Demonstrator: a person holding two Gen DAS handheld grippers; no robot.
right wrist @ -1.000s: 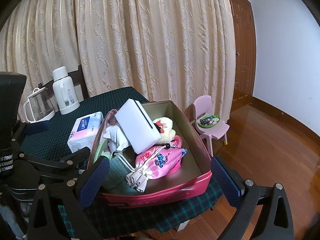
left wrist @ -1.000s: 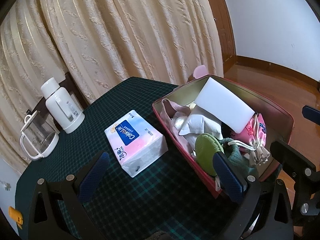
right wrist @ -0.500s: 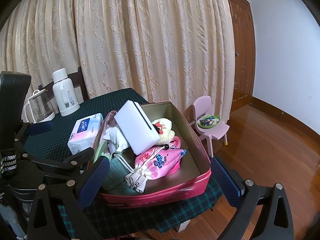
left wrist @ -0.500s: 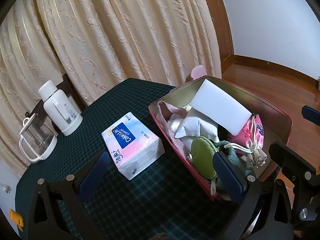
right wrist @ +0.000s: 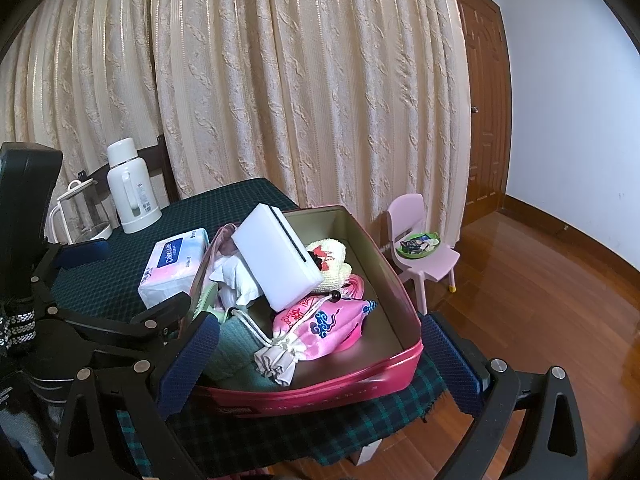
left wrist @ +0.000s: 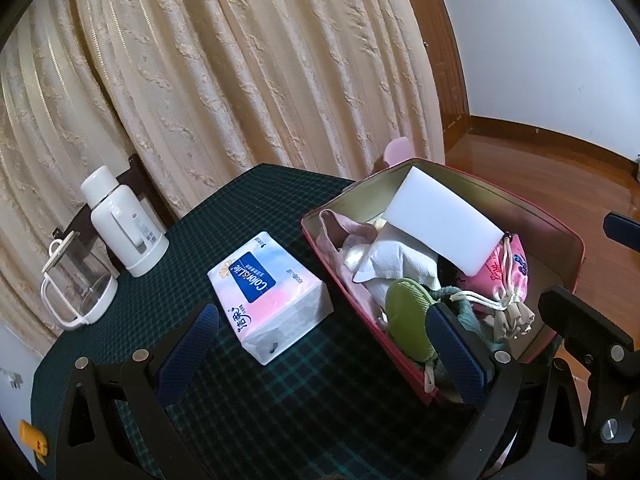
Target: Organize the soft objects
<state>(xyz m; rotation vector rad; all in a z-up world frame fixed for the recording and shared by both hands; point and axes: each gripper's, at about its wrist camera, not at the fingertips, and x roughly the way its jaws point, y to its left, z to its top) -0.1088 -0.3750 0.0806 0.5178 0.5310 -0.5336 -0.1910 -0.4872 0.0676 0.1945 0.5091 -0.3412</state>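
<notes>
Both claws hang above the bench [left wrist: 224, 392], which wears a dark green checked cloth. The left claw [left wrist: 320, 350] has its blue pads spread wide, nothing between them, poised over the near side of the bench between the tissue pack [left wrist: 270, 294] and the red tin box [right wrist: 320, 386]. The right claw [right wrist: 320, 360] is spread just as wide and empty, framing the near wall of that box from the bench's right edge.

The box sits at the right end of the bench, and it's crammed. A white foam block [right wrist: 276, 258] leans tilted on top of the pile. Under it lies crumpled white cloth [left wrist: 396, 260]; a pink drawstring pouch [right wrist: 320, 330] rests toward the near wall, a green knitted cloth [right wrist: 236, 356] beside it, and a green round pad [left wrist: 408, 320] stands against the left wall. The tissue pack lies flat just beside the box. At the far left corner stand a white thermos [left wrist: 122, 224] and a glass kettle [left wrist: 76, 288].
</notes>
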